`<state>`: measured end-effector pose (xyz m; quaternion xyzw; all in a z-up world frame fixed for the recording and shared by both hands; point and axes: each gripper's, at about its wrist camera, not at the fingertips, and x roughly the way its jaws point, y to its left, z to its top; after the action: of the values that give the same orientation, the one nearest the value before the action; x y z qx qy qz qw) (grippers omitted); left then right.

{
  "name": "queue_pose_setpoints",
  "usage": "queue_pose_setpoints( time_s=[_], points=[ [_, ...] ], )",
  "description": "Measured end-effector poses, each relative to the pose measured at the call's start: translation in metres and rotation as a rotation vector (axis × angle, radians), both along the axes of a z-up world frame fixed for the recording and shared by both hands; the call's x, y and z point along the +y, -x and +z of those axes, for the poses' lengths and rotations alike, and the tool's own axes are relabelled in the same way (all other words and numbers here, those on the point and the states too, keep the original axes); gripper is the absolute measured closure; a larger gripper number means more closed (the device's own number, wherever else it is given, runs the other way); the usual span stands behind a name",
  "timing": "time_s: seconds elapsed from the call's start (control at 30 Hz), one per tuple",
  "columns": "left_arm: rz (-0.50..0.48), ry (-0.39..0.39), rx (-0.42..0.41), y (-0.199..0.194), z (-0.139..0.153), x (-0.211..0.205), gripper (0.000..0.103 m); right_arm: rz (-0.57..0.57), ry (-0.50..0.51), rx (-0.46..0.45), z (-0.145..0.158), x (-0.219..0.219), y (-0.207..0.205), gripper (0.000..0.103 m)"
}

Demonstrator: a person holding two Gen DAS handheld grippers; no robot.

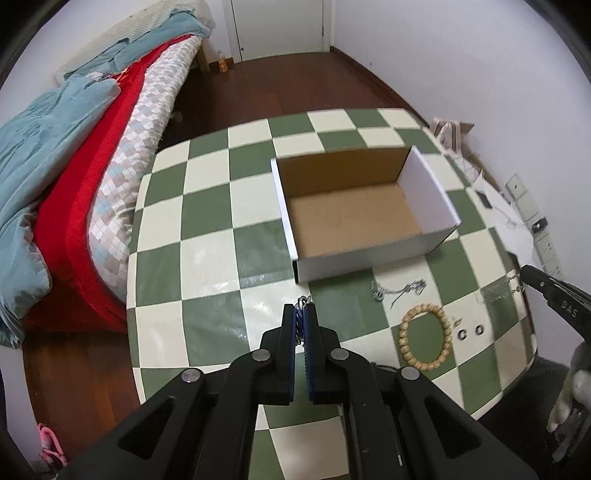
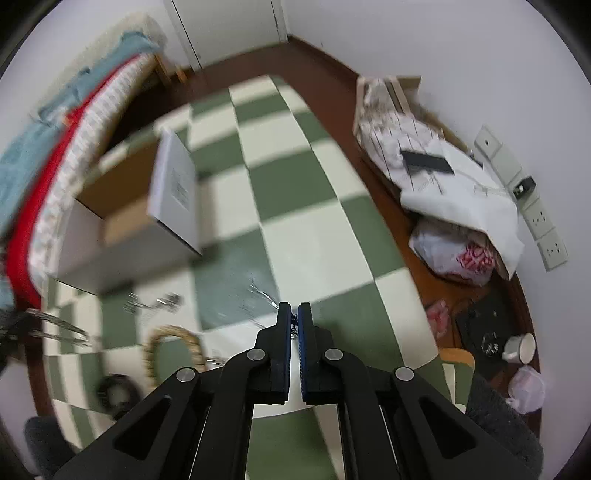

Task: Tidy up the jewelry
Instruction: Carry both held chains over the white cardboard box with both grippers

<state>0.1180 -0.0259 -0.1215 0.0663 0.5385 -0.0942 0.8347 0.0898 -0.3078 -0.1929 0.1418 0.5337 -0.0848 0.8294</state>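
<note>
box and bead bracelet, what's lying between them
In the left wrist view, a tangled silver chain lies on the checkered cloth between the box and the bead bracelet.

place: home bedroom | signs: bed (image 1: 110,155) with blankets, door (image 1: 280,26), checkered table (image 1: 207,206)

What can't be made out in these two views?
- Left wrist view: the chain in the left claw is mostly hidden by the pads.
- Right wrist view: motion blur smears the thin chain at the right claw, the box label and the bead bracelet.
- Left wrist view: the two small rings are too small to identify.
</note>
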Motion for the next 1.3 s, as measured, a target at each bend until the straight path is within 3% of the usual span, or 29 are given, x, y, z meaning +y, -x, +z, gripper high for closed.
queue_pose_setpoints(
  time_s=[0.43,0.6,0.8,1.0,1.3],
  points=[
    [-0.014,0.127,-0.109,-0.023,0.076,-0.018,0.102,0.106,-0.069,-0.184,0.108,0.026,-0.020,0.099],
    [-0.039,0.158,-0.081,-0.059,0.075,-0.036,0.102,0.168,-0.085,-0.214,0.129,0.046,-0.052,0.099],
    [-0.041,0.194,0.032,-0.107,0.040,-0.044,0.102,0.221,-0.142,-0.175,0.119,0.072,-0.103,0.099],
    [0.016,0.273,0.187,-0.157,-0.010,-0.031,0.102,0.250,-0.197,-0.082,0.084,0.088,-0.153,0.099],
    [0.056,0.278,0.257,-0.185,-0.034,-0.016,0.100,0.284,-0.206,0.016,0.046,0.101,-0.201,0.099]
  ],
)
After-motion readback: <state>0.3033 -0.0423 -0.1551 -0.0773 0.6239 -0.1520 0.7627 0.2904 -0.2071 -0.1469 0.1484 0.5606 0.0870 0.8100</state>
